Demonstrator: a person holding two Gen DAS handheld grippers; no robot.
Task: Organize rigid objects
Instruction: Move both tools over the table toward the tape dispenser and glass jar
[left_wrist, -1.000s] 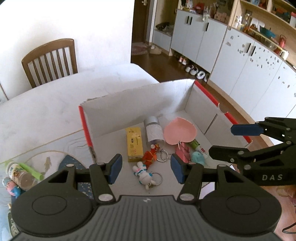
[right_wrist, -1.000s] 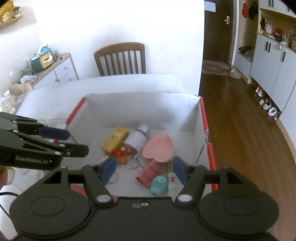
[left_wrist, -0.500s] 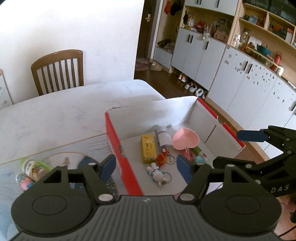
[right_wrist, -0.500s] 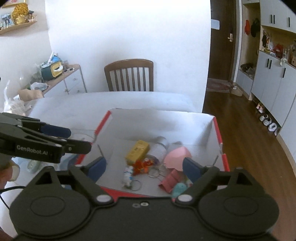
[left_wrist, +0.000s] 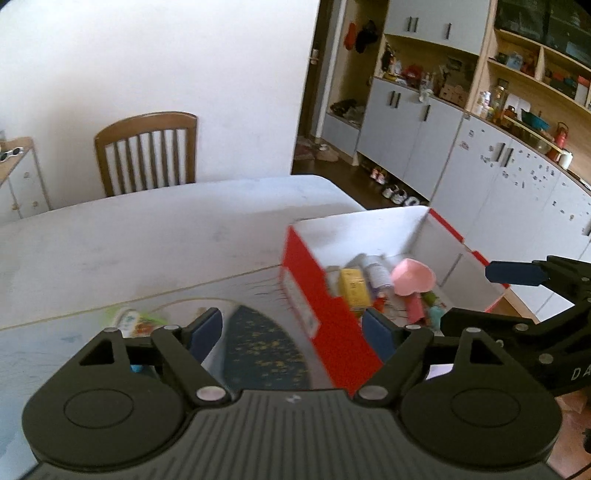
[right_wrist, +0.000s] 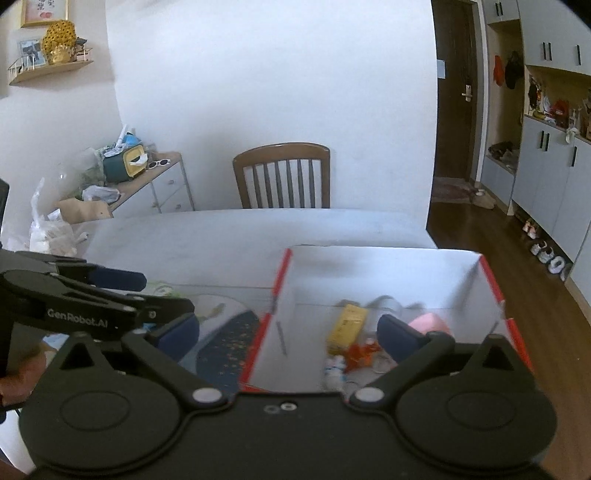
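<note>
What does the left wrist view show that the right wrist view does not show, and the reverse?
Only the left wrist view: open shelves with kitchenware. Only the right wrist view: a wall shelf with a gold ornament and a cluttered side cabinet. Both: the red and white box, the yellow carton inside it, the wooden chair, and both open, empty grippers.

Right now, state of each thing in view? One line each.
left tool: open, empty.
right tool: open, empty.
box: open top, upright on the table, holds items.
yellow carton: lying flat in the box.
pink heart dish: in the box, resting on other items.
bottle: lying on its side on the mat, outside the box.
</note>
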